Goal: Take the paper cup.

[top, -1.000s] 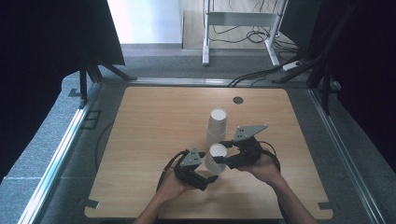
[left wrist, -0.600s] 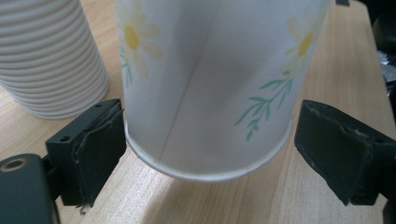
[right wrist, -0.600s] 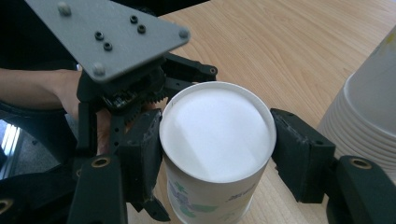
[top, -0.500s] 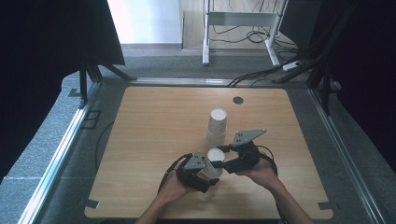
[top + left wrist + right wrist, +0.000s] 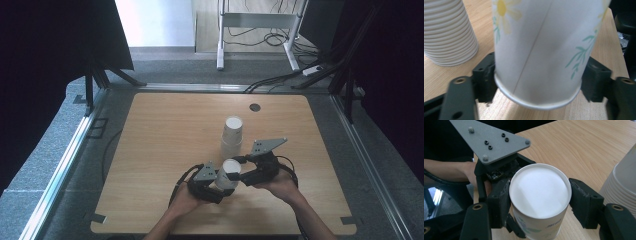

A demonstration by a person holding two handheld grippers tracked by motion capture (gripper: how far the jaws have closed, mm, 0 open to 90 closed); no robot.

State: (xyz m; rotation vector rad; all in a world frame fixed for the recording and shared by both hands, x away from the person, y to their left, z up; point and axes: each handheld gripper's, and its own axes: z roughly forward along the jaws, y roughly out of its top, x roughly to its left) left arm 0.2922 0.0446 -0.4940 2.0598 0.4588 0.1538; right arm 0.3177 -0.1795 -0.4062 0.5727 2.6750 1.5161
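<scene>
- Tabletop (image 5: 160,130): wooden and bare apart from the cups; a small dark round disc (image 5: 255,107) sits beyond the stack of cups, near the far edge.
- Stack of cups (image 5: 232,136): upright white paper cups nested together, standing just beyond the floral cup.
- Your right gripper (image 5: 244,176): its jaws are pinching the floral cup near the rim, one pad on each side.
- Your left gripper (image 5: 219,189): its jaws have just been closing around the floral cup's base and now pinch it.
- Floral cup (image 5: 229,174): a single paper cup with a flower print, held between both grippers, just on your side of the stack.
</scene>
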